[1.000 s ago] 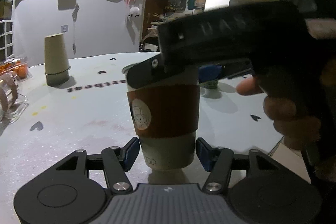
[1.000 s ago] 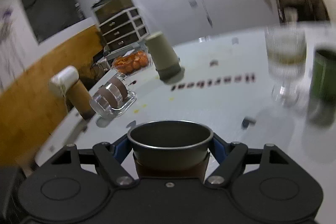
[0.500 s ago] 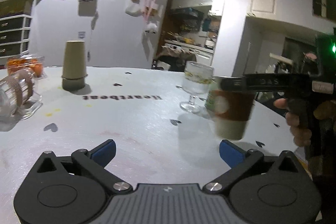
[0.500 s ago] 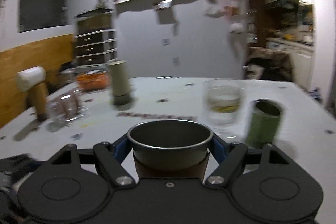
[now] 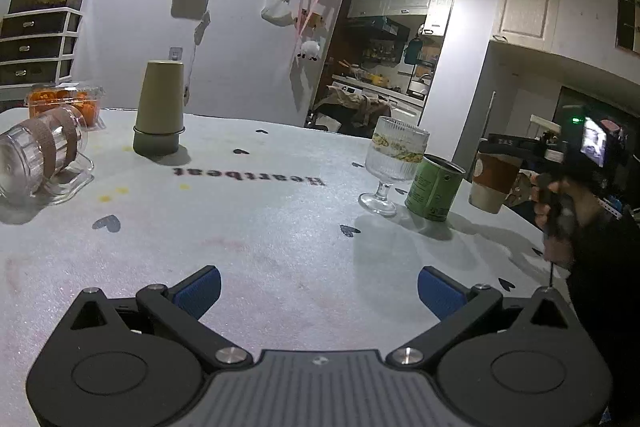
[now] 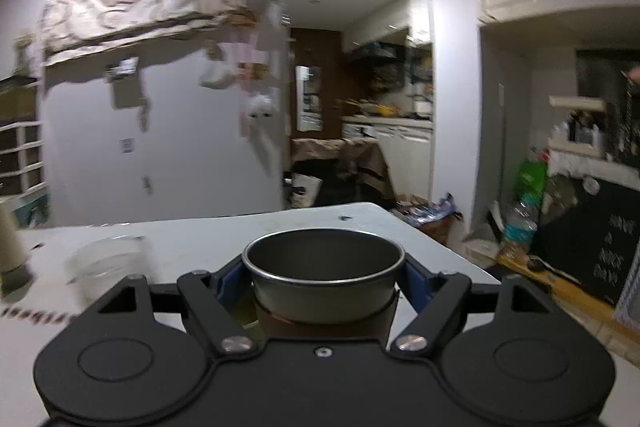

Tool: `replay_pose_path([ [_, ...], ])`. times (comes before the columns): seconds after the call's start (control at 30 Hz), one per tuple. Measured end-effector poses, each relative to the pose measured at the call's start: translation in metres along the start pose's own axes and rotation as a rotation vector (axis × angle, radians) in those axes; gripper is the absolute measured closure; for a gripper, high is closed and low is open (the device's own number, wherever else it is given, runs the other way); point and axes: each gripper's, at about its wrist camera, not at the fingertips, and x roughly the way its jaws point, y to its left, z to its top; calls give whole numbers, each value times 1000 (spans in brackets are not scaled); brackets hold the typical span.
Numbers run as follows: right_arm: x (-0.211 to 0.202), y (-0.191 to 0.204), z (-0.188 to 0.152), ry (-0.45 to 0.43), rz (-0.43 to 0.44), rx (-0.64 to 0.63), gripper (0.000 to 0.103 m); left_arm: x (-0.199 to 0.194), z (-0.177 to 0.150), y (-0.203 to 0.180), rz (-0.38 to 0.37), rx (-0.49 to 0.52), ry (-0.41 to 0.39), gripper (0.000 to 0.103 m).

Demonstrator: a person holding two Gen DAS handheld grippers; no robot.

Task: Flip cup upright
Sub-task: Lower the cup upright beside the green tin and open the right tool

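Note:
The cup (image 6: 324, 279) is beige with a brown sleeve and a dark inside. It stands upright, mouth up, between the blue pads of my right gripper (image 6: 324, 281), which is shut on it. In the left wrist view the same cup (image 5: 493, 179) is at the far right of the table, held by the right gripper (image 5: 520, 149); I cannot tell whether its base touches the table. My left gripper (image 5: 319, 291) is open and empty, low over the white table (image 5: 260, 227).
A green tin (image 5: 435, 187) and a ribbed stem glass (image 5: 394, 163) stand left of the held cup. An upside-down beige cup (image 5: 160, 109) stands at the back left. A clear jar (image 5: 38, 155) lies on a stand, with a box of orange fruit (image 5: 64, 99) behind it.
The left gripper let go of the cup, opened wide and drew back. The right gripper carried the upright cup to the right, past the glass and tin, to the table's right side.

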Motion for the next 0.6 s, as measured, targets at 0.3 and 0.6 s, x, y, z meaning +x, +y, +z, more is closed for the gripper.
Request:
replay_pose_path([
  [0.3, 47, -7, -10, 2, -50, 56, 24, 2, -1, 2, 2, -8, 9, 0],
  [0.6, 44, -8, -23, 54, -27, 45, 18, 3, 0, 1, 7, -2, 15, 0],
])
